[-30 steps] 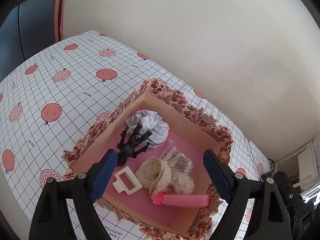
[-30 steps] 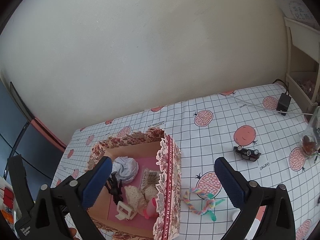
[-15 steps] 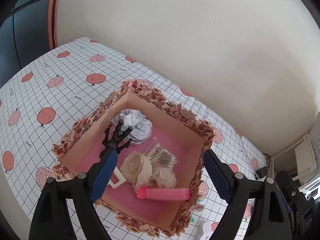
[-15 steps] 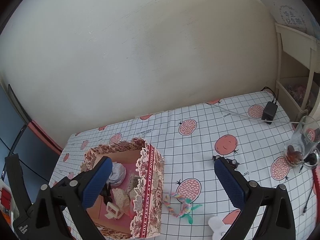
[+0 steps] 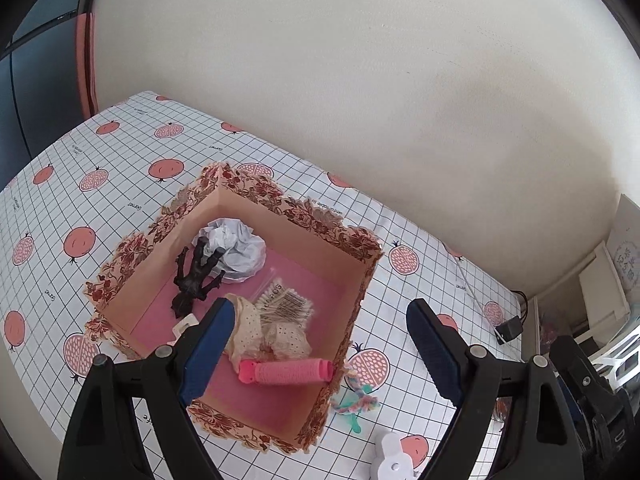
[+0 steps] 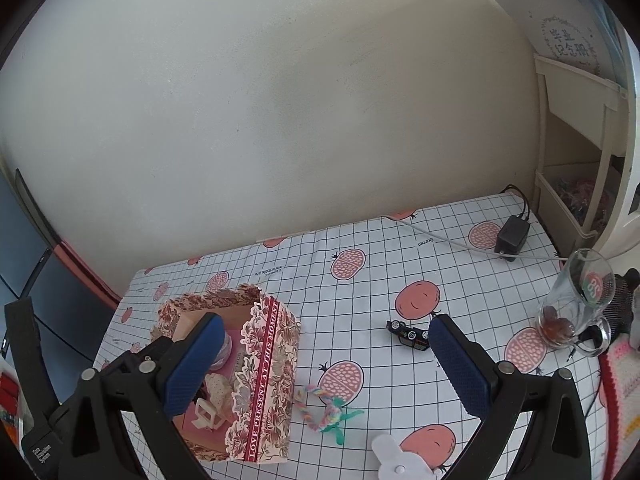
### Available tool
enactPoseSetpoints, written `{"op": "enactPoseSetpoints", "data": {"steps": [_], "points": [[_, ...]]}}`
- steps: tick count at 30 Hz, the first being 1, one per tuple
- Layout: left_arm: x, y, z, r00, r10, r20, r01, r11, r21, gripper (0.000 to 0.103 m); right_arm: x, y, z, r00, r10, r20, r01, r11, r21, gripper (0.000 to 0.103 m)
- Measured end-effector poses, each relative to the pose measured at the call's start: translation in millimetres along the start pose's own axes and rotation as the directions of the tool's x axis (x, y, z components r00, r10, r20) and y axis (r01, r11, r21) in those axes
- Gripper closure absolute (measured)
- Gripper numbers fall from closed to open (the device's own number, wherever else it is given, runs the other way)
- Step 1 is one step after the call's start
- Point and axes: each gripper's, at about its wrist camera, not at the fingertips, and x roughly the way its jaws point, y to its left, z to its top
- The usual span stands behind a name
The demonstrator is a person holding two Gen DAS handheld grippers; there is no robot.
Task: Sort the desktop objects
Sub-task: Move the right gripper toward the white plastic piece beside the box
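A floral paper box (image 5: pixel 305 213) stands on the checked tablecloth, and the left wrist view looks down into it. Inside lie crumpled white paper (image 5: pixel 240 250), a black claw clip (image 5: pixel 196 280), a bag of cotton swabs (image 5: pixel 285 303), lace cloth (image 5: pixel 280 338), a pink hair roller (image 5: pixel 286 372) and a white clip (image 5: pixel 185 325). My left gripper (image 5: pixel 320 320) hangs open above the box's near right part, holding nothing. My right gripper (image 6: pixel 326 332) is open and empty too, above the cloth between the box (image 6: pixel 268 380) and a small toy car (image 6: pixel 410 334). A rainbow braided loop (image 6: pixel 320 404) lies just right of the box.
A white flat piece (image 6: pixel 396 460) lies at the near edge. At the right stand a glass mug (image 6: pixel 576 308), a black adapter (image 6: pixel 512 234) with its cable, and a white shelf unit (image 6: pixel 576 128). The wall runs along the table's back.
Both grippers have drawn back and risen, so the box looks smaller and farther. The loop, the white piece and more of the table's right side have come into view. Jaws unchanged.
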Motion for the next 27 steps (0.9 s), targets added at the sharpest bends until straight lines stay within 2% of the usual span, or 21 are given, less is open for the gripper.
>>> {"op": "enactPoseSetpoints", "data": {"steps": [8, 13, 17, 27], "points": [[1.0, -33.7, -14.8, 0.999, -0.043, -0.031, 0.045, 0.997, 0.056, 0.015, -13.0, -19.7, 3.6, 0.999, -0.046, -0.017, 0.045, 0.997, -0.064, 0.0], [5.3, -53.1, -25.1, 0.998, -0.038, -0.051, 0.043, 0.994, 0.1, 0.015, -13.2, -36.2, 1.0, 0.996, -0.077, -0.053, 0.073, 0.994, -0.08, 0.0], [5.2, -67.5, -33.4, 0.997, -0.041, -0.061, 0.049, 0.989, 0.137, 0.015, -15.6, -43.2, -1.8, 0.988, -0.147, -0.049, 0.14, 0.981, -0.133, 0.0], [-1.3, -105.1, -47.9, 0.997, -0.051, -0.052, 0.062, 0.968, 0.241, 0.015, -18.2, -73.0, -1.9, 0.982, -0.16, -0.098, 0.147, 0.981, -0.126, 0.0]]}}
